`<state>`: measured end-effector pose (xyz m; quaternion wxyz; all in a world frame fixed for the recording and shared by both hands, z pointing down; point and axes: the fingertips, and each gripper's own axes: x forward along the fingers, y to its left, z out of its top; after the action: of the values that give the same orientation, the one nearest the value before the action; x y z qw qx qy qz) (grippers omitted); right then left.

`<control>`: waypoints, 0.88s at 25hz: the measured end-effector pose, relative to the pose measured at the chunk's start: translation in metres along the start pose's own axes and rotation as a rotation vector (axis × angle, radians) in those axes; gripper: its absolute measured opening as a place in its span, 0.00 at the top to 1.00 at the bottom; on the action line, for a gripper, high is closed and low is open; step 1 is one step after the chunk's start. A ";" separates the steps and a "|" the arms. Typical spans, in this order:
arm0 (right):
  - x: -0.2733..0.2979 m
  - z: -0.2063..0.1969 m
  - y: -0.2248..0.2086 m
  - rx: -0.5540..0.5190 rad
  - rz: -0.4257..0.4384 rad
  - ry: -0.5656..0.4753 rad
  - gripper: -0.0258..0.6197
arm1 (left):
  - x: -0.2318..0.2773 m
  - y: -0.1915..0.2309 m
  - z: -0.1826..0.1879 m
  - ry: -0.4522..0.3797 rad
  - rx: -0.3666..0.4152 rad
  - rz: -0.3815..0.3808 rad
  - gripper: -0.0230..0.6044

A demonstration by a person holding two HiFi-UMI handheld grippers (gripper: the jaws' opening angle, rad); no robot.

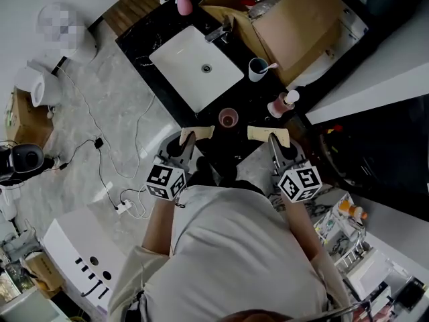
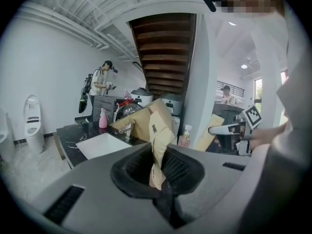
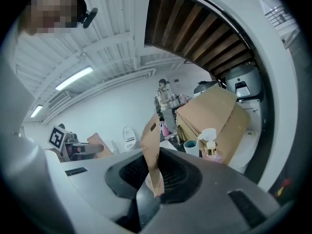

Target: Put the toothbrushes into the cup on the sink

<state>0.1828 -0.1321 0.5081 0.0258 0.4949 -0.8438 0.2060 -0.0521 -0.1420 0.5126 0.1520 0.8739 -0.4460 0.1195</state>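
My left gripper [image 1: 188, 138] is shut on a flat tan paper packet [image 1: 198, 133], which stands up between its jaws in the left gripper view [image 2: 161, 130]. My right gripper [image 1: 273, 138] is shut on a second tan packet [image 1: 268, 134], seen upright in the right gripper view [image 3: 152, 145]. Both are level at the near edge of the black counter [image 1: 151, 39]. A small reddish cup [image 1: 228, 118] stands just beyond and between the two packets. Farther back a white and blue cup [image 1: 257, 68] holds a pink-tipped brush. What the packets contain is hidden.
A white basin [image 1: 194, 66] with a tap [image 1: 218, 33] is sunk in the counter. A pink pump bottle [image 1: 281, 103] stands right of the reddish cup. An open cardboard box [image 1: 295, 19] fills the far right, and a pink spray bottle [image 1: 182, 1] stands at the back. Cables lie across the floor on the left.
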 end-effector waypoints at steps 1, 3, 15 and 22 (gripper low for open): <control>0.000 0.000 0.000 0.000 -0.005 -0.001 0.85 | 0.001 0.001 0.000 0.001 0.002 -0.005 0.91; 0.001 0.000 -0.001 0.007 -0.018 -0.005 0.85 | 0.004 0.003 0.001 -0.002 0.005 -0.013 0.91; 0.043 0.004 0.013 0.032 -0.060 -0.010 0.86 | 0.022 0.026 0.007 0.015 0.031 -0.100 0.91; 0.072 -0.001 0.024 -0.013 -0.056 0.021 0.86 | 0.023 0.047 0.008 0.022 0.014 -0.106 0.91</control>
<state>0.1262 -0.1809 0.5187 0.0439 0.5159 -0.8306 0.2048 -0.0766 -0.1885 0.5205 0.1569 0.8960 -0.3963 0.1241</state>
